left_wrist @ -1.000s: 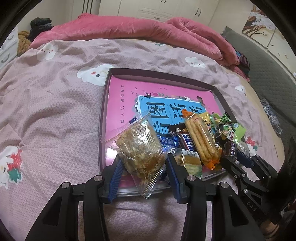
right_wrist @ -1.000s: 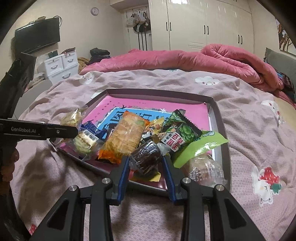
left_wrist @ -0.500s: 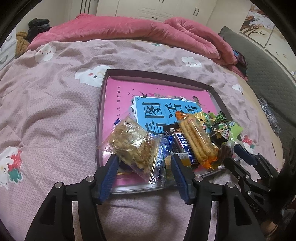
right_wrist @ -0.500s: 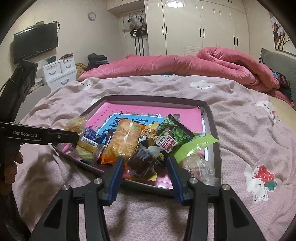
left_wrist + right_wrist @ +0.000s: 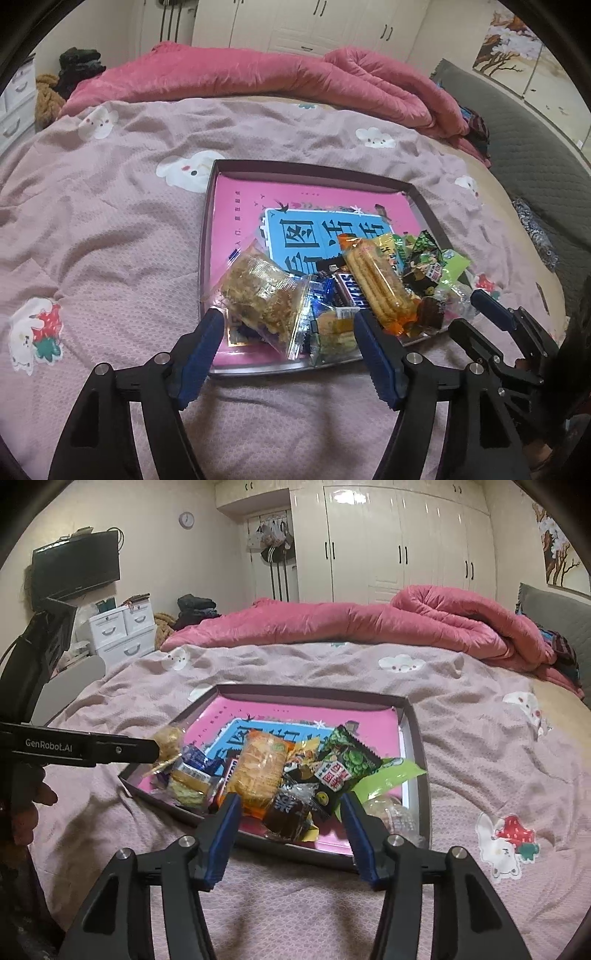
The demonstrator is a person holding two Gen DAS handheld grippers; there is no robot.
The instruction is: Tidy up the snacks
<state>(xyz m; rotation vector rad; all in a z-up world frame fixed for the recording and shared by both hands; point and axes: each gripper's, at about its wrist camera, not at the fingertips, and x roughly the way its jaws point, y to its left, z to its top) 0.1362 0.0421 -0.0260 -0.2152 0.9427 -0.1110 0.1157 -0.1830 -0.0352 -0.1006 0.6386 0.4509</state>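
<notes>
A dark-rimmed tray (image 5: pixel 207 236) with a pink printed bottom lies on the bed, and snack packets are heaped in its near right corner. My left gripper (image 5: pixel 288 316) hovers at the tray's near edge, its jaws opening. A clear bag of crumbly biscuit (image 5: pixel 262 295) lies in the tray between the pads, which do not touch it. My right gripper (image 5: pixel 290 798) is also opening. A dark brown wrapped candy (image 5: pixel 291 808) rests in the tray (image 5: pixel 417 746) between its fingers, free of them. An orange biscuit pack (image 5: pixel 262 764) and a green pea packet (image 5: pixel 347 764) lie just behind.
A Snickers bar (image 5: pixel 351 291) and small wrapped sweets sit in the pile. A rumpled pink duvet (image 5: pixel 369 627) lies across the far side of the bed. Mauve patterned bedsheet (image 5: pixel 92 240) surrounds the tray. White drawers (image 5: pixel 122 631) and wardrobes stand beyond.
Both grippers have widened and let go: the clear bag dropped flat into the tray from the left pads. The dark candy settled out of the right pads, and that gripper drew back a little.
</notes>
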